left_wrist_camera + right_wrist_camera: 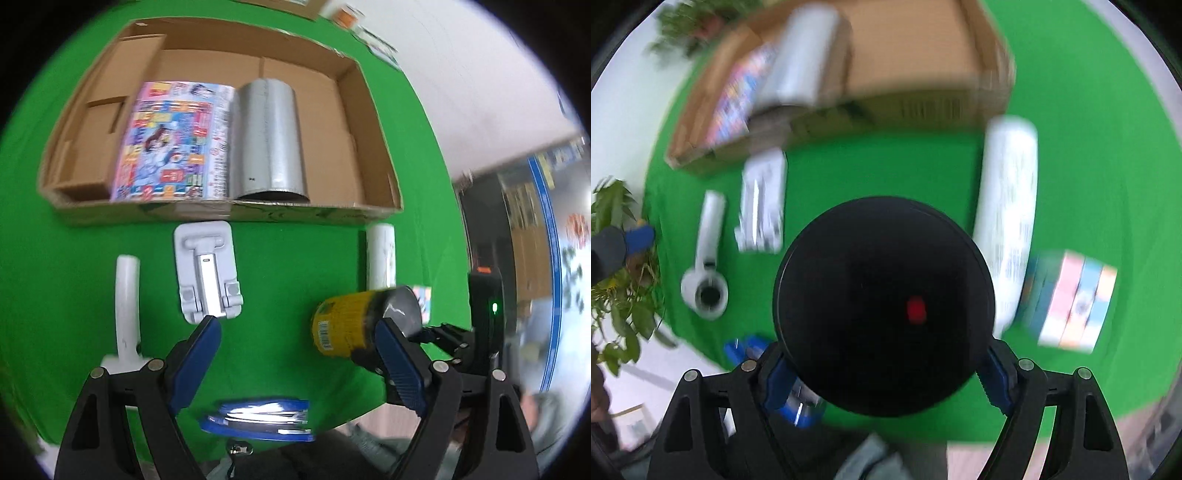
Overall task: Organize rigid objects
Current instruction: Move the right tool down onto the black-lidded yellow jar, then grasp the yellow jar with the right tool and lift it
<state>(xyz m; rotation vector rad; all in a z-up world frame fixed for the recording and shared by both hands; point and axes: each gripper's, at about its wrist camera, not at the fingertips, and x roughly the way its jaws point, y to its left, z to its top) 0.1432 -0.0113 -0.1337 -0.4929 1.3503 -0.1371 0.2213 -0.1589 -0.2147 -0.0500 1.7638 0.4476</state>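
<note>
Left wrist view only: yellow can (345,325) label | right gripper (886,373) clamps can | left gripper (301,345) wide, empty | cardboard box (380,177): one magazine (170,144), one silver cylinder (269,144)

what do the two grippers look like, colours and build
Both match: the left gripper and right gripper have black triangular cut-out frames with silver round bolts, and blue ribbed pads on the fingers. Seen from the left wrist view, the right unit carries a small green light.

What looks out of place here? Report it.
Nothing spilled or damaged. Only a colourful magazine and silver cylinder lie in the cardboard box; the white folding stand sits outside on the green cloth.
</note>
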